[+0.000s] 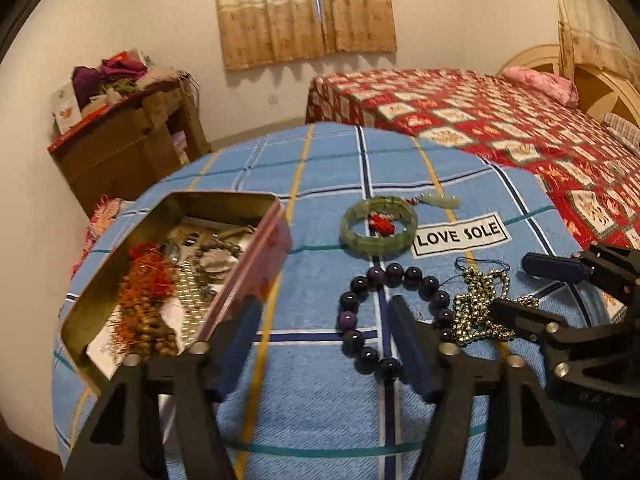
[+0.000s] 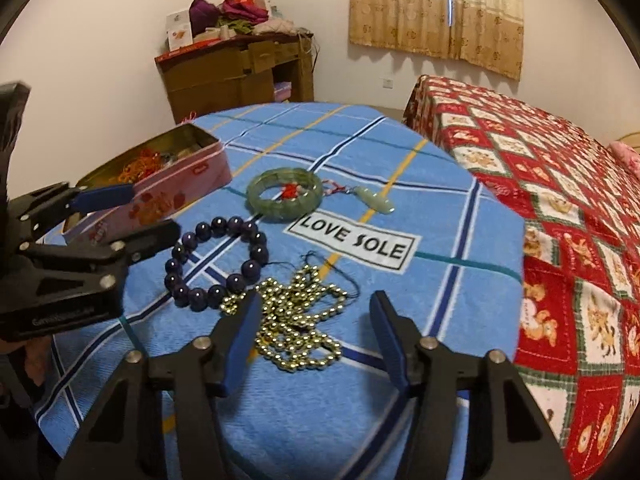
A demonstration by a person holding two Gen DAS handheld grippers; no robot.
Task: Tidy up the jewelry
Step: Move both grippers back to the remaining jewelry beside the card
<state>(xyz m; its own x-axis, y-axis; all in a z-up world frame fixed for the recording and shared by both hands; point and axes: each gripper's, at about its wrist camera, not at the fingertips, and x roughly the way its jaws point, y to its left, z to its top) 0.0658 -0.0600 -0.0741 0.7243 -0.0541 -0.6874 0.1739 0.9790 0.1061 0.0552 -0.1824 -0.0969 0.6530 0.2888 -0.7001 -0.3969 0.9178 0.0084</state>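
On a blue plaid cloth [image 1: 320, 400] lie a green jade bangle [image 1: 378, 227] with a red tassel and pale pendant, a dark purple bead bracelet [image 1: 394, 312] and a heap of gold bead chain [image 1: 482, 306]. An open pink tin [image 1: 256, 280] at the left holds brown beads, red tassels and metal pieces. My left gripper [image 1: 324, 312] is open and empty, hovering between the tin and the purple bracelet [image 2: 218, 266]. My right gripper [image 2: 316, 308] is open and empty just above the gold chain [image 2: 300, 320]. The bangle [image 2: 285, 194] and tin [image 2: 160, 196] show in the right wrist view.
A "LOVE SOLE" label [image 1: 460, 235] is printed on the cloth. A bed with a red patterned quilt [image 1: 500, 128] stands to the right. A brown cabinet [image 1: 128, 148] piled with clothes stands at the back left, under a curtained window [image 1: 304, 8].
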